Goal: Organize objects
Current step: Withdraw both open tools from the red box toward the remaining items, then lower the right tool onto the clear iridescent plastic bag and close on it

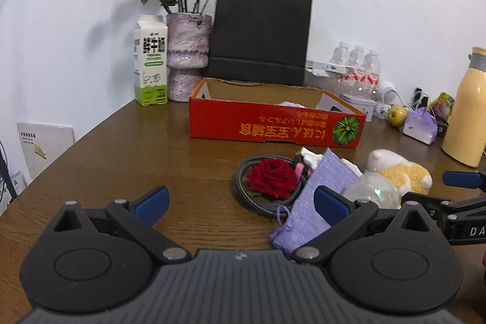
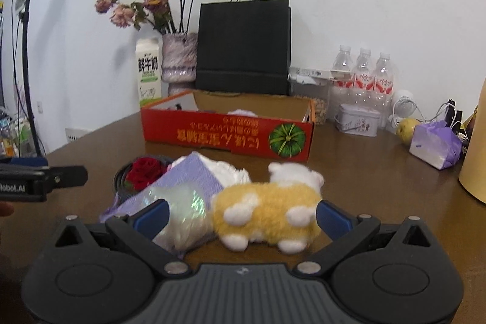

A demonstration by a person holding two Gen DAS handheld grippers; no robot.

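looking along your right gripper [image 2: 241, 216] you get the plush toy [image 2: 267, 210] close up, lying on the table [image 2: 364, 172] between the wide-apart fingers, its right end at the right pad; whether the pads touch it you cannot tell. your left wrist view shows the same toy [image 1: 398, 172] only far right, half hidden behind a clear ball [image 1: 375, 192]. your left gripper [image 1: 240, 202] is spread open too, over bare table [image 1: 121, 148], clamping nothing.

just left of the toy lie a purple pouch [image 2: 188, 175], crumpled white tissue [image 2: 227, 170] and a red rose [image 1: 272, 176] inside a coiled cable [image 1: 243, 187]. only the left view shows the whole coil; in the right view the pouch covers part of it. the ball and pouch crowd your right gripper's left finger.

farther off stands one red cardboard box [image 1: 273, 126], open on top, with something pale inside. behind it: one black paper bag [image 1: 261, 35], one milk carton [image 1: 151, 63], one vase [image 1: 186, 56] of dried roses. far right you have three water bottles [image 2: 363, 75], one small tin [image 2: 358, 119], one pear [image 2: 408, 126], one purple wrapped packet [image 2: 434, 146] and one yellow flask [image 1: 464, 108].
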